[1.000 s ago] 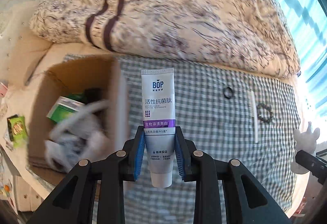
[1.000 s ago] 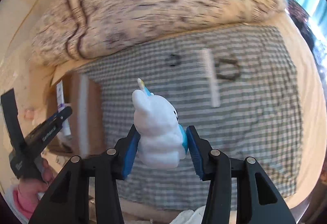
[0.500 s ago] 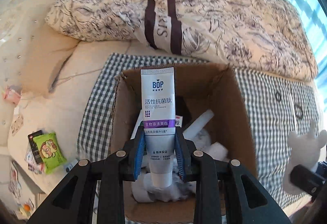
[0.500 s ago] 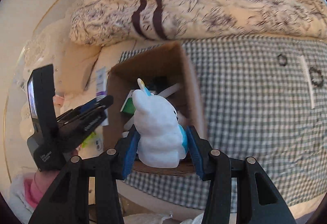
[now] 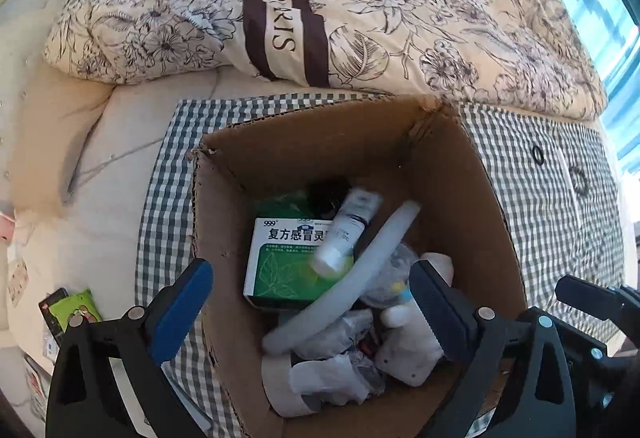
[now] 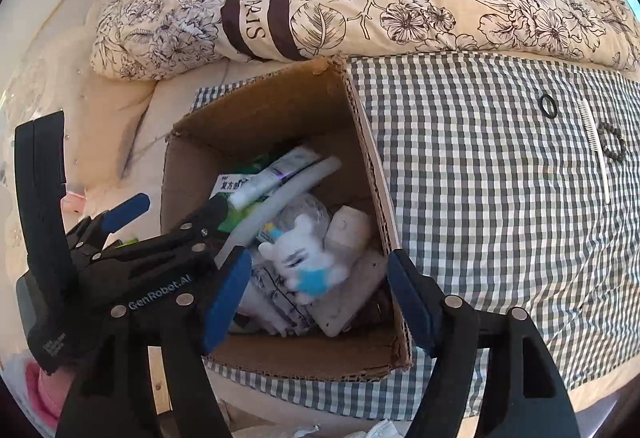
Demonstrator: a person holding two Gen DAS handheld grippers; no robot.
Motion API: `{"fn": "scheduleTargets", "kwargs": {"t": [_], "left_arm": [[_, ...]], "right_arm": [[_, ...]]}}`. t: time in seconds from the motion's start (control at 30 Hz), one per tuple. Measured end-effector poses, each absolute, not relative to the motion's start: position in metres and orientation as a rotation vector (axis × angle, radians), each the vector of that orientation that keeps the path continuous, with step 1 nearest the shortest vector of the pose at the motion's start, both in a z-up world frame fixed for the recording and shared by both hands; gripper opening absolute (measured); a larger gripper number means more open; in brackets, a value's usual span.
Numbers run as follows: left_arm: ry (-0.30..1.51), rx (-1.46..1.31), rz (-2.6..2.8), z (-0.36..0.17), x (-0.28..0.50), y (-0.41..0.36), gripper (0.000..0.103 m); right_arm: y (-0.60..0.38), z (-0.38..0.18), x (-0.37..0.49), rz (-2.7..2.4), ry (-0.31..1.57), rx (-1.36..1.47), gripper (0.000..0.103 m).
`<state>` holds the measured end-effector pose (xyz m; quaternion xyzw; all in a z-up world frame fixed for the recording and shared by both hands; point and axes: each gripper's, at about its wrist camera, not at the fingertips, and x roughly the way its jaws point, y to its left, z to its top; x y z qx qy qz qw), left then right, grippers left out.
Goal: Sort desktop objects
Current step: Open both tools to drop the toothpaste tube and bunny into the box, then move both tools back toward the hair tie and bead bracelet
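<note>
Both grippers hang over the open cardboard box [image 5: 452, 174] on the checked cloth [image 6: 480, 198] of the bed. The left gripper [image 5: 312, 302] has its jaws wide apart, holding nothing. The right gripper [image 6: 316, 298] also has its jaws wide apart and empty. Inside the box, the toothpaste tube [image 5: 344, 230] lies tilted across a green medicine carton [image 5: 280, 262]. The white toy [image 6: 304, 258] lies at the box's 5 o'clock side among wrappers. A black ring [image 6: 548, 105], a white comb [image 6: 596, 150] and a bead bracelet [image 6: 612, 143] lie on the cloth at 2 o'clock, well apart from the box.
</note>
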<state>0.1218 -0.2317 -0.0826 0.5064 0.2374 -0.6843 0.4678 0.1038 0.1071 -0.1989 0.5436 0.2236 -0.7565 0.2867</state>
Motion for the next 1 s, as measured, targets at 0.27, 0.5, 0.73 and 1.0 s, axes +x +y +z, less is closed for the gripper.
{"fn": "scheduleTargets", "kwargs": {"t": [0.27,0.5,0.73,1.0], "left_arm": [[0.584,1.215,-1.654,-0.07,0.12,-0.234,0.101],[0.593,1.181,-1.621,-0.057,0.098,-0.22,0.101],[0.568,1.119,-1.626,-0.034,0.03,-0.182,0.101],[0.597,1.087,-1.676,-0.049,-0.088,-0.119,0.103]], "right_arm": [[0.113,-0.185,0.099,-2.018,0.584,1.427,0.07],[0.154,-0.159,0.078,-2.029,0.559,1.404,0.07],[0.233,-0.106,0.019,-2.09,0.477,1.39,0.07],[0.341,-0.036,-0.071,-2.192,0.447,1.339,0.07]]}}
